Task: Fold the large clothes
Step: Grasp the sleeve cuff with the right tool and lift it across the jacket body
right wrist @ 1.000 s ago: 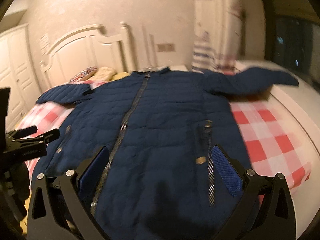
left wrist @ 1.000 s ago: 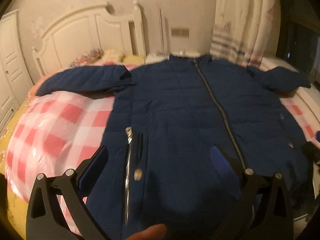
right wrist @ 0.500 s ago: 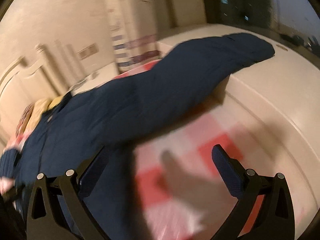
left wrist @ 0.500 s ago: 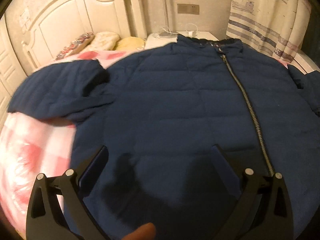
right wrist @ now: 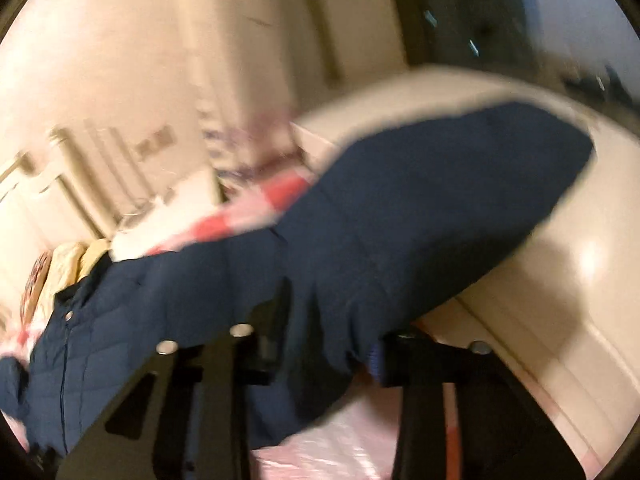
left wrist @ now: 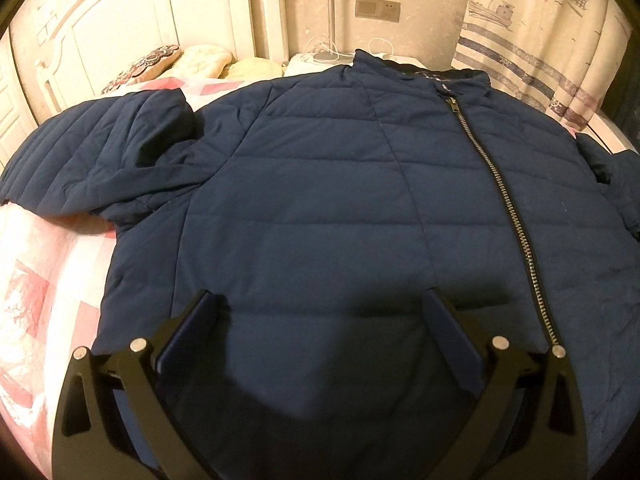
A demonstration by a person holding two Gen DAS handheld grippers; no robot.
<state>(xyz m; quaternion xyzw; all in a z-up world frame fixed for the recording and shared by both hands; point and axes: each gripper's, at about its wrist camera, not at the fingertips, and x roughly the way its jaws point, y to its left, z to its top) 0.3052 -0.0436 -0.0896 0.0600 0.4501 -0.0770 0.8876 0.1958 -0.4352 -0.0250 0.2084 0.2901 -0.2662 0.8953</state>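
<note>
A navy quilted jacket [left wrist: 340, 184] lies front up on the bed, its zipper [left wrist: 496, 184] closed up to the collar. One sleeve [left wrist: 100, 152] lies bent at the left. My left gripper [left wrist: 320, 300] hovers open over the chest panel with nothing between its fingers. In the blurred right wrist view, the other sleeve [right wrist: 420, 216] reaches out to the bed's white edge. My right gripper [right wrist: 328, 328] is closing its jaws, and the sleeve's fabric is bunched between them near the shoulder end.
A red-and-white checked sheet [left wrist: 36, 280] covers the bed. A white headboard [left wrist: 120, 20] and pillows [left wrist: 192, 60] are at the far end. A bedside table [left wrist: 320, 60] with cables stands beside a striped curtain [left wrist: 540, 40]. The white bed frame [right wrist: 560, 280] borders the right side.
My left gripper moved up the jacket from the hem to the chest and stayed open. My right gripper swung right to the far sleeve, rolled, and went from wide open to pinched on it.
</note>
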